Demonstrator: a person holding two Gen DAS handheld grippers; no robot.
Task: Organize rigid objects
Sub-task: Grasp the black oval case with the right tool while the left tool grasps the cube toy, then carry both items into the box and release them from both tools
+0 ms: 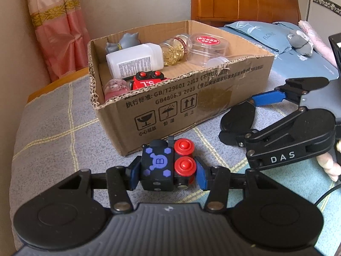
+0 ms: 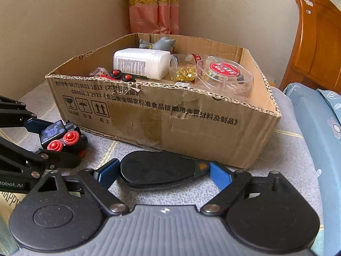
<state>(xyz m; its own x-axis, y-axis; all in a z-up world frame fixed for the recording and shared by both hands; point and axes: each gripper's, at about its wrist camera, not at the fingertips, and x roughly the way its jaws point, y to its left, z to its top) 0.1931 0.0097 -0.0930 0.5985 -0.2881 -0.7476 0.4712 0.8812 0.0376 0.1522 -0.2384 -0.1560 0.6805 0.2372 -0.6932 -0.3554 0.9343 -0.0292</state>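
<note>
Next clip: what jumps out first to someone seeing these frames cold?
The open cardboard box on the checked cover, holding a white bottle, a jar of yellow capsules and a red-lidded clear tub. In front of it, the left gripper clamps a black toy with red wheels, and the right gripper clamps a flat black case.

On the cardboard box (image 1: pixel 183 98) we read "GB/T29601 2013" and "GB4806.9 2023" above fragile, umbrella and this-way-up signs. The toy block (image 1: pixel 157 164) bears "B". We read "DAS" on the right gripper (image 1: pixel 251 104) and "Robot.AI" on the left gripper (image 2: pixel 61 140).
</note>
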